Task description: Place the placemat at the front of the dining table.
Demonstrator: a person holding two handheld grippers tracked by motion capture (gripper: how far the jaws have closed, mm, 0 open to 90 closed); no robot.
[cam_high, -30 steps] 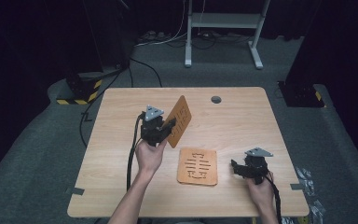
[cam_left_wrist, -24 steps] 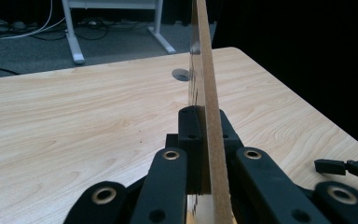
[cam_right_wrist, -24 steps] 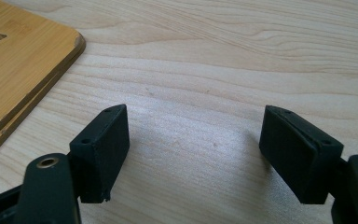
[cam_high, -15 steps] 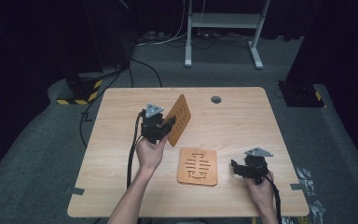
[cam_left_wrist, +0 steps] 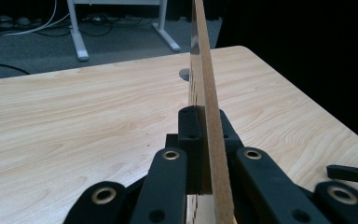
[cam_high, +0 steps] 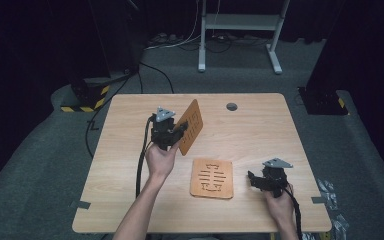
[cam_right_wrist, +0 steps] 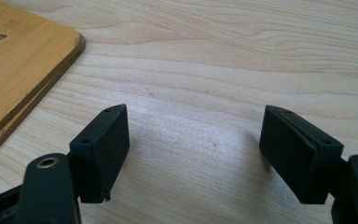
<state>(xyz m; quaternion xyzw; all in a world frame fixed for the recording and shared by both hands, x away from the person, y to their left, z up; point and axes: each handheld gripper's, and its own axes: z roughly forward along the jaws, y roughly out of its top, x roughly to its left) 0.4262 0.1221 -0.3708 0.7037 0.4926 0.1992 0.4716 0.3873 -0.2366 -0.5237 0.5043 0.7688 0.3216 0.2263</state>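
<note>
My left gripper [cam_high: 176, 131] is shut on a thin brown slotted wooden panel [cam_high: 191, 126], holding it tilted above the table [cam_high: 130, 165]. In the left gripper view that panel [cam_left_wrist: 204, 74] stands on edge between the black jaws, running away from the camera. A second slotted panel [cam_high: 211, 178] lies flat on the table in front of the person. My right gripper [cam_high: 254, 179] rests low on the table just right of the flat panel, jaws open. In the right gripper view the gripper [cam_right_wrist: 193, 144] has bare tabletop between its pads, and the flat panel's corner [cam_right_wrist: 23, 51] lies at the upper left.
A small round grey grommet [cam_high: 232, 106] sits in the table near its far edge. Beyond the table stands a white metal frame [cam_high: 237, 22] on grey carpet with cables. Black equipment with yellow-striped tape [cam_high: 82, 97] is at the far left.
The left hand has shifted slightly with the raised panel. The right gripper has stayed in place.
</note>
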